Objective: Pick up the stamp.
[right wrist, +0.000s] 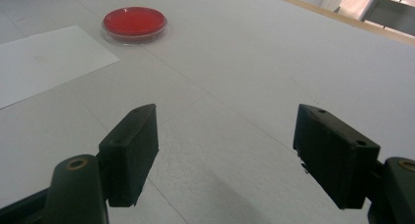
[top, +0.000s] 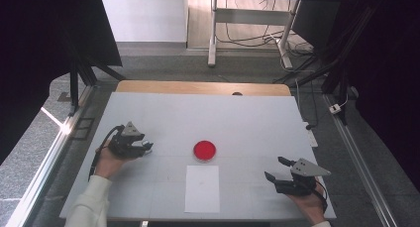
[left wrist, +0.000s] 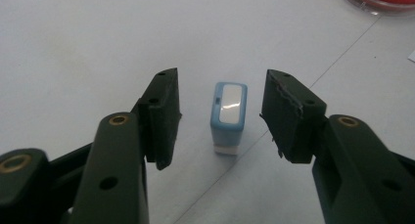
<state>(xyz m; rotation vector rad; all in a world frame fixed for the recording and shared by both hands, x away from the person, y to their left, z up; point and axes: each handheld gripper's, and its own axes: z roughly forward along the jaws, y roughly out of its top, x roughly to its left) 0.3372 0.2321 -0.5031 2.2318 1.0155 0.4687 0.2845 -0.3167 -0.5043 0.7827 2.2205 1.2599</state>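
The white paper sheet [top: 202, 188] lies at the near edge of the tabletop [top: 247, 118], with the round red ink dish [top: 204, 150] just beyond it, apparently laid out for stamping. At the left, the left tool [left wrist: 220, 117] straddles the upright blue stamp [left wrist: 228, 117], jaws clear of both sides, apparently positioned to grasp it. The right tool [right wrist: 225, 136] rests released at the near right, gripping nothing.

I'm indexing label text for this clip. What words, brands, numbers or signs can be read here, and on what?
None can be read.
Blue stamp: its top window reflects glare; a tiny dark mark beside it is too small to read.
White paper sheet: looks blank.
Red ink pad: no lettering visible.
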